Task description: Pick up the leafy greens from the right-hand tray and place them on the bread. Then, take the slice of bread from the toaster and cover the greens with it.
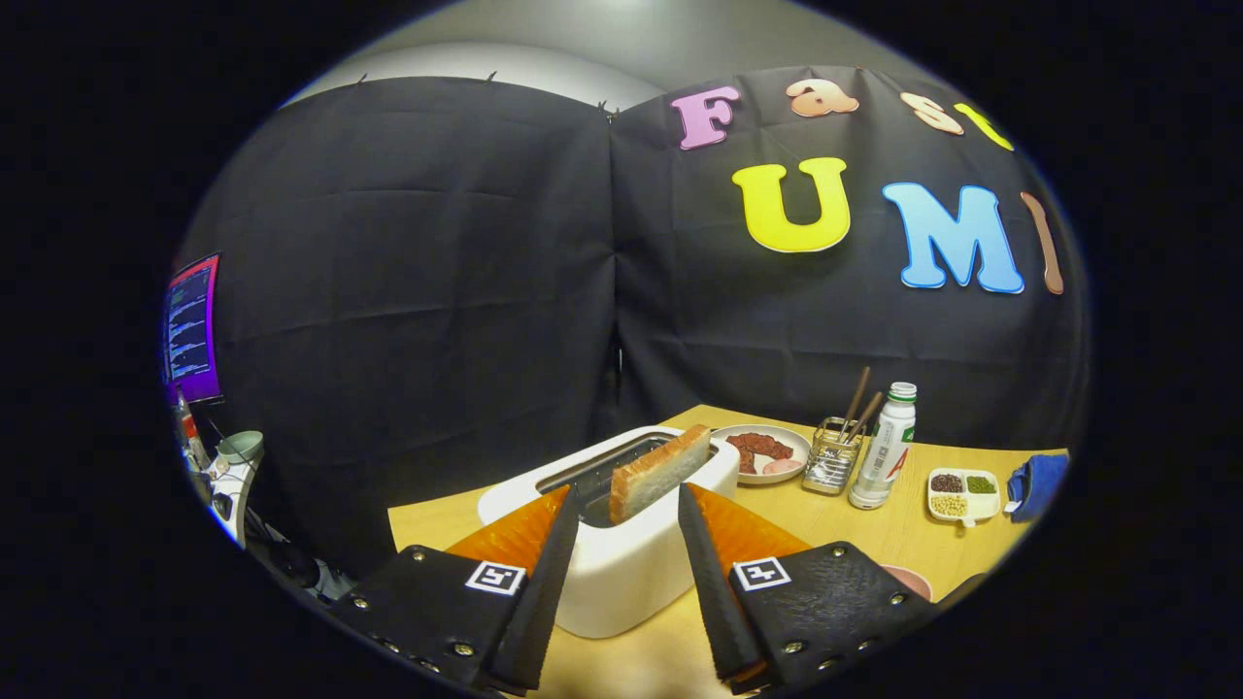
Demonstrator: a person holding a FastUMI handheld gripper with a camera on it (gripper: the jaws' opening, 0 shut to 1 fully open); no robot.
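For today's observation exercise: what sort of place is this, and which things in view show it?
Probably a staged kitchen tabletop in a recording booth: a toaster holding a bread slice, a plate of food, black cloth wall. The claw is open around the toaster.

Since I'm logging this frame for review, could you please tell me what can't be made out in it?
- Gripper view: the lower half of the bread slice sits hidden inside the toaster slot.
- The toaster's lower front is covered by the open hand-held gripper fingers.
- The small compartment tray holds fillings too small to identify.
- A pink rim behind the right finger is mostly hidden.
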